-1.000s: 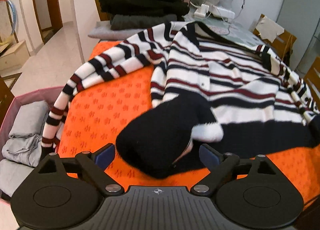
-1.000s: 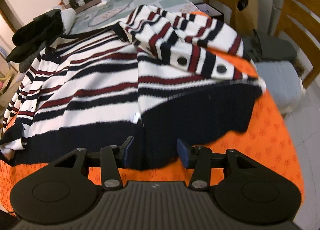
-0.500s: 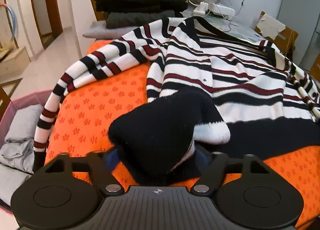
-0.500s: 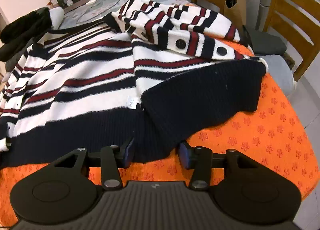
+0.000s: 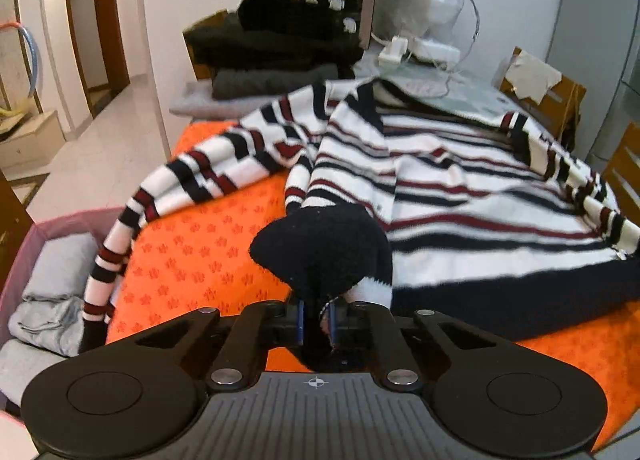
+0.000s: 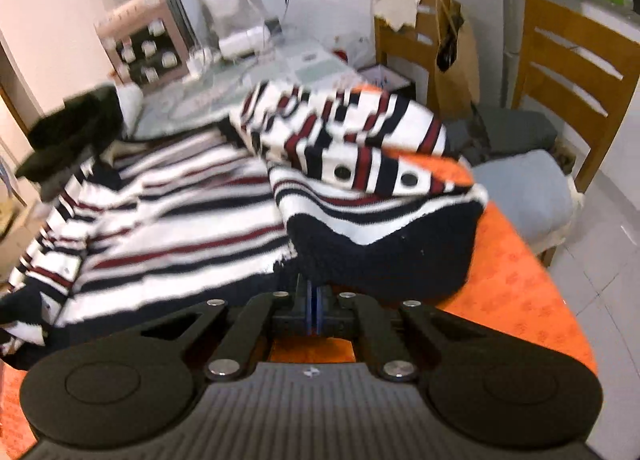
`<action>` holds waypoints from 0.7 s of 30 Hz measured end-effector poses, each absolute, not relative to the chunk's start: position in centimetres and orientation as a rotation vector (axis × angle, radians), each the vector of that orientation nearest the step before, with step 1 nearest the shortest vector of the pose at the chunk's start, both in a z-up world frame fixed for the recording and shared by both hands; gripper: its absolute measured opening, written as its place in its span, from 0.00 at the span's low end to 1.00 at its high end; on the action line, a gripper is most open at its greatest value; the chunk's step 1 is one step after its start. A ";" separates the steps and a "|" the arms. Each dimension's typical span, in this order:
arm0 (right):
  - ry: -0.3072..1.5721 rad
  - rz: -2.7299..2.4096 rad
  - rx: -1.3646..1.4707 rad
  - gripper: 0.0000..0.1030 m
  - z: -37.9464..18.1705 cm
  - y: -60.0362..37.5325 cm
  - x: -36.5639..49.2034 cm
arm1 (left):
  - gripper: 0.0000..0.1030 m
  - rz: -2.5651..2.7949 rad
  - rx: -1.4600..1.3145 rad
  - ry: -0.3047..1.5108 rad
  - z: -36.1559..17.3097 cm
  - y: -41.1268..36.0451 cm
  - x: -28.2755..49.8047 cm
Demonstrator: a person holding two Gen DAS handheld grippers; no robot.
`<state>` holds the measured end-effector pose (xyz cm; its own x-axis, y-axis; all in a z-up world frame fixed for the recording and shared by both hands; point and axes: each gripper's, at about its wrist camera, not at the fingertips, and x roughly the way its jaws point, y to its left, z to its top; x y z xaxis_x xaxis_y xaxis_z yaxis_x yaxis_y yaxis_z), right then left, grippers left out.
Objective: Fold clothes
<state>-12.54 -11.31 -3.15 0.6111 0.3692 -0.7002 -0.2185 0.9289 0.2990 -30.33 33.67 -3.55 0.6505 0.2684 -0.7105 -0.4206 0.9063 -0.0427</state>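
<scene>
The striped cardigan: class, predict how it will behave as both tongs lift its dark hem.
The striped cardigan will probably flop: its hem already bunches above the left tongs and right tongs. The sleeve hanging off the orange cloth will likely drag. Thick knit suggests moderate weight.

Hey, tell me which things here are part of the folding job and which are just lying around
Part of the job:
striped cardigan
left gripper, shut on its dark hem
right gripper, shut on the hem too
orange cloth under it

Lying around:
pile of dark clothes
wooden chair
pink basket of grey clothes
</scene>
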 end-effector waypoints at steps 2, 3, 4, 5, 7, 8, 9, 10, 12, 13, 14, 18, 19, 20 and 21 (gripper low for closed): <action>0.823 0.345 0.212 0.03 -1.7 -12.4 -13.0 | 0.12 0.410 -0.215 0.750 -2.2 33.2 -30.8; 0.810 0.346 0.222 0.03 -1.0 -12.9 -13.2 | 0.12 0.416 -0.215 0.742 -1.6 33.0 -31.1; 0.799 0.347 0.233 0.03 -0.4 -13.5 -13.5 | 0.12 0.420 -0.214 0.735 -0.9 32.7 -31.4; 0.790 0.348 0.244 0.03 0.2 -14.1 -13.8 | 0.12 0.424 -0.214 0.729 -0.2 32.3 -31.7; 0.769 0.351 0.260 0.03 1.4 -15.3 -14.5 | 0.12 0.423 -0.205 0.721 1.1 31.5 -32.3; 0.763 0.354 0.264 0.03 1.9 -16.0 -15.0 | 0.12 0.422 -0.197 0.719 1.7 30.9 -32.8; 0.757 0.358 0.268 0.03 2.4 -16.6 -15.5 | 0.12 0.420 -0.189 0.717 2.2 30.4 -33.3; 0.752 0.361 0.272 0.03 2.9 -17.2 -16.0 | 0.12 0.418 -0.181 0.715 2.8 29.9 -33.8; 0.746 0.369 0.275 0.03 3.6 -18.4 -17.2 | 0.12 0.414 -0.171 0.713 3.6 28.9 -35.1; 0.747 0.373 0.272 0.03 3.9 -19.0 -17.8 | 0.12 0.416 -0.168 0.713 3.9 28.5 -35.9; 0.753 0.380 0.268 0.03 4.0 -19.6 -18.6 | 0.12 0.418 -0.166 0.713 4.2 28.0 -36.7; 0.787 0.394 0.229 0.03 3.3 -21.4 -21.6 | 0.12 0.438 -0.169 0.744 3.0 26.4 -39.8; 0.801 0.395 0.224 0.03 2.9 -21.8 -22.4 | 0.12 0.443 -0.172 0.754 2.6 26.1 -40.6; 0.818 0.394 0.215 0.03 2.3 -22.1 -23.1 | 0.12 0.449 -0.174 0.763 2.2 25.7 -41.3; 0.830 0.392 0.203 0.03 1.7 -22.3 -23.5 | 0.12 0.447 -0.175 0.778 1.5 25.5 -41.6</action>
<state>-23.55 -22.28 1.70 0.6085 0.4152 -0.6763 -0.2590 0.9095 0.3253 -41.59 25.50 1.51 0.6249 0.3240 -0.7103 -0.4512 0.8924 0.0101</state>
